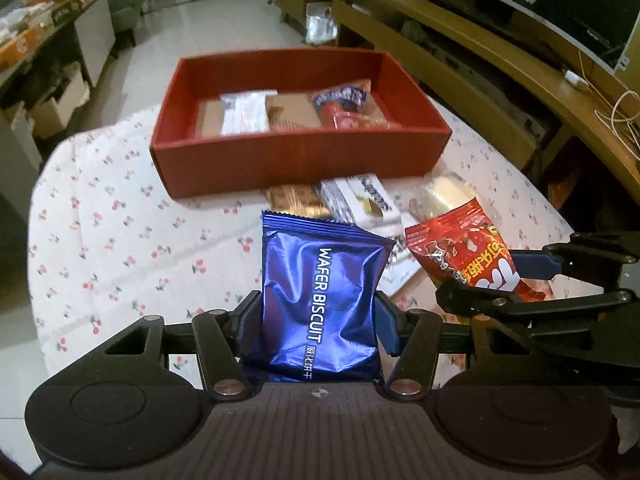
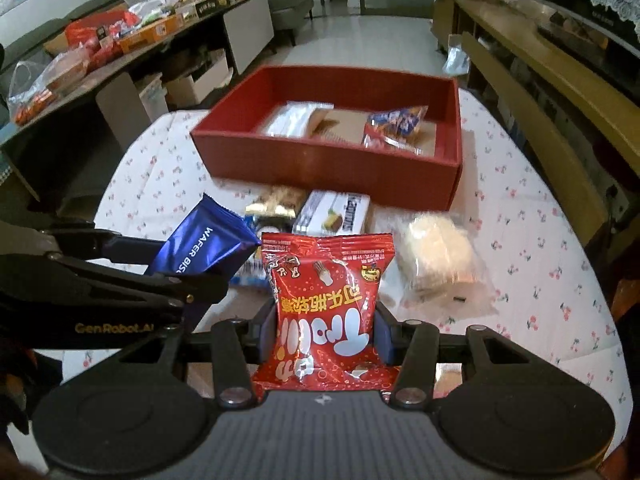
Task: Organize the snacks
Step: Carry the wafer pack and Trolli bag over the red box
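My left gripper (image 1: pixel 318 322) is shut on a blue wafer biscuit pack (image 1: pixel 320 300) and holds it above the table. It also shows in the right wrist view (image 2: pixel 204 248). My right gripper (image 2: pixel 324 330) is shut on a red snack pack (image 2: pixel 326 312), seen too in the left wrist view (image 1: pixel 464 256). A red box (image 1: pixel 288 152) (image 2: pixel 320 156) stands ahead with three packs inside: a white one (image 1: pixel 244 112), a brown one (image 1: pixel 292 112) and a blue-red one (image 1: pixel 344 104).
On the cherry-print tablecloth (image 1: pixel 120 220) before the box lie a golden biscuit pack (image 2: pixel 276 202), a white cake box (image 2: pixel 334 214) and a clear bag of pale wafers (image 2: pixel 438 258). A wooden TV bench (image 1: pixel 500 52) runs along the right. A cluttered sideboard (image 2: pixel 120 52) stands left.
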The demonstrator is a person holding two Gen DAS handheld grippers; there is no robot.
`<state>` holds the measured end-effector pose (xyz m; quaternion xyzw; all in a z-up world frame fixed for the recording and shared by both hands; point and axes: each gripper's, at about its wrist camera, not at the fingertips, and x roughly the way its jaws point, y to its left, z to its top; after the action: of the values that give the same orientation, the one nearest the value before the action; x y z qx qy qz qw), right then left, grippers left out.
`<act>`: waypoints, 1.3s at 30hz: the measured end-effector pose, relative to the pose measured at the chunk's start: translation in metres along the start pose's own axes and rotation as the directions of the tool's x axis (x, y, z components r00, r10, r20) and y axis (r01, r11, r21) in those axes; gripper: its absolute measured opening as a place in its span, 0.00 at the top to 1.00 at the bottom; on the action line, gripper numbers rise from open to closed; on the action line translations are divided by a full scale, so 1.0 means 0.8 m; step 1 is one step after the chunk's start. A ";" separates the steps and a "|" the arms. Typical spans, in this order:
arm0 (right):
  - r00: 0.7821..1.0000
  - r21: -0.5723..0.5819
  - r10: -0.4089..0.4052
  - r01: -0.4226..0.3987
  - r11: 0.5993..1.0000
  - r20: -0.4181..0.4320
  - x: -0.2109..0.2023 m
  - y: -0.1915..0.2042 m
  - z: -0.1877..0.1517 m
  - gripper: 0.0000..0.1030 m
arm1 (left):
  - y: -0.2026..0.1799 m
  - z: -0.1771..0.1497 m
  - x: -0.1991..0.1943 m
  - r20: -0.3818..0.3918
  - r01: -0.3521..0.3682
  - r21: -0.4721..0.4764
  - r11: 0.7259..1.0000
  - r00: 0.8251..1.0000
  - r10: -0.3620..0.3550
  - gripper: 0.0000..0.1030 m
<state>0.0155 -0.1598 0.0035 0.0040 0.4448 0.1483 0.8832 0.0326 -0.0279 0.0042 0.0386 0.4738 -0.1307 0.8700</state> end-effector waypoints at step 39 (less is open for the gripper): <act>0.989 0.146 -0.072 0.052 0.988 0.131 0.088 -0.054 0.187 0.47 | 0.046 0.181 0.068 0.133 -0.097 -0.078 0.992 0.985 0.107 0.39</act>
<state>0.1839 -0.1637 0.0327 0.0629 0.3930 0.0881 0.9131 0.1887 -0.0308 0.0360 0.0224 0.4147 -0.0713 0.9069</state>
